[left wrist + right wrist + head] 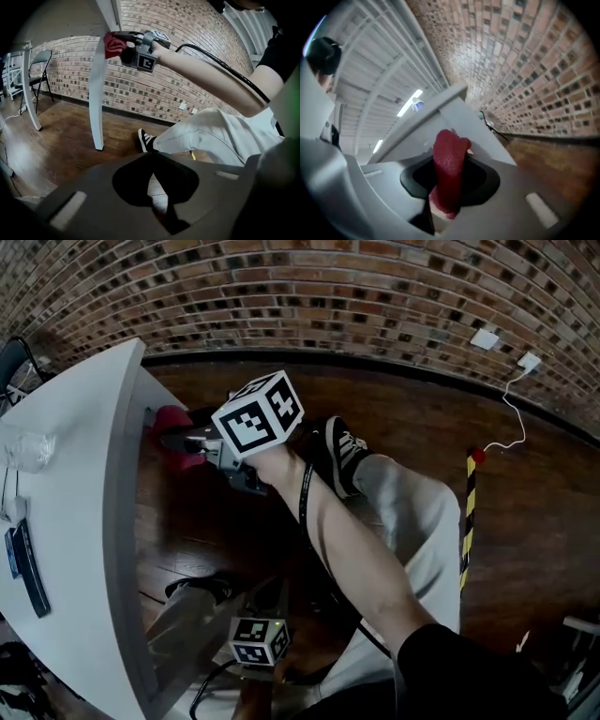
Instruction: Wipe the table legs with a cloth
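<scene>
Bunching against the table leg (pixel 97 93), red cloth (pixel 449 159) sits pinched by right claw (pixel 448 185); left claw (pixel 153 187) clenched.

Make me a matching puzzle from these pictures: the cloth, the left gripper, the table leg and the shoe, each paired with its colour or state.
Things:
1. cloth
2. left gripper
3. table leg
4. shoe

Colours or states:
A. black with white stripes
B. white, standing on the wooden floor
C. red, clamped in the right gripper
D. jaws together, holding nothing

Pairs: 1-C, 2-D, 3-B, 4-A
</scene>
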